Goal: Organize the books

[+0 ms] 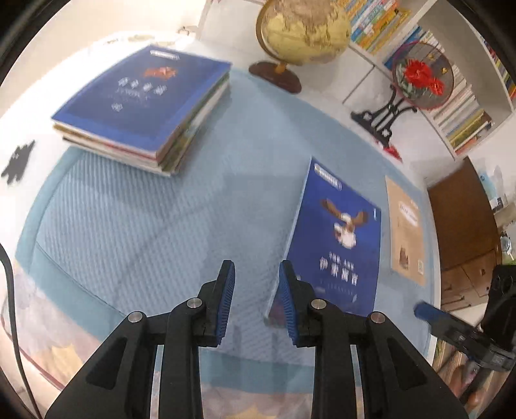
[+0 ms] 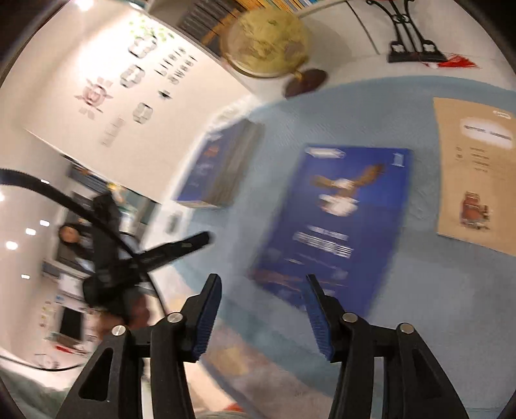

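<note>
A stack of books (image 1: 145,106) with a dark blue cover on top lies at the far left of the light blue mat (image 1: 161,225). A single blue book with an eagle on its cover (image 1: 338,238) lies flat to the right, and a tan book (image 1: 406,225) lies beside it. My left gripper (image 1: 256,264) hovers over bare mat just left of the eagle book, open and holding nothing. My right gripper (image 2: 262,278) hangs open above the near edge of the eagle book (image 2: 338,219), with nothing in it. The tan book (image 2: 474,174) and the stack (image 2: 219,167) also show there.
A globe (image 1: 303,29) and a round fan ornament with red flowers (image 1: 419,77) stand at the back of the table before a full bookshelf (image 1: 467,106). One right gripper finger (image 1: 451,328) shows at the lower right. A black cable (image 2: 80,209) crosses the right wrist view.
</note>
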The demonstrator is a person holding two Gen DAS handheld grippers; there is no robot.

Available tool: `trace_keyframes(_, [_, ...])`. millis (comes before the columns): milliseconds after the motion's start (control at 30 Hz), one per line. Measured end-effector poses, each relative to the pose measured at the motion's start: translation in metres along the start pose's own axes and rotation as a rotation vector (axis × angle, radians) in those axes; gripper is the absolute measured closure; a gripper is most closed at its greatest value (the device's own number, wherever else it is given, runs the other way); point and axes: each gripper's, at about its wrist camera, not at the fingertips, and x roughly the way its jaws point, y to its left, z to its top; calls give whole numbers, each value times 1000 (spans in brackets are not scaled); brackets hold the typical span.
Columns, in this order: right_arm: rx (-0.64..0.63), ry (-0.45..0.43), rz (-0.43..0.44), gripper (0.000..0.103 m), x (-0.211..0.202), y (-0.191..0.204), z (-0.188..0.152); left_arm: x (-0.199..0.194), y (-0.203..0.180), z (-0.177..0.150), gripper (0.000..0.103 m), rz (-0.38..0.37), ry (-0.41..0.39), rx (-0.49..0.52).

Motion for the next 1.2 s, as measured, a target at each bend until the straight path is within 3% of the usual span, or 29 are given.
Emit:
trace_keyframes(100, [13,52,-148,49,19,-11,-4,19,-9,-9,78,-3,46,50])
trace_keyframes(167, [41,77,-203,49,31,-24,-6,36,-21,-10,78,23,80,87])
trace_keyframes(333, [75,94,-262,58,47,-45,-17,69,-40,-5,77,51,131,127])
trace_keyframes(733, [-16,111,-285,59,63,-34,-28,73,-45,-15,75,33,159,145])
trace_keyframes(900, [9,105,-276,58,60,-41,-26,56,-40,-17,75,-67,146,116])
trace_keyframes(1133, [1,106,-275,56,60,-40,-28,34,-22,-13,75,-293,131,11])
trace_keyframes(1200, [-8,108,-281,55,59,-39,-30,34,-23,-13,75,-290,125,8])
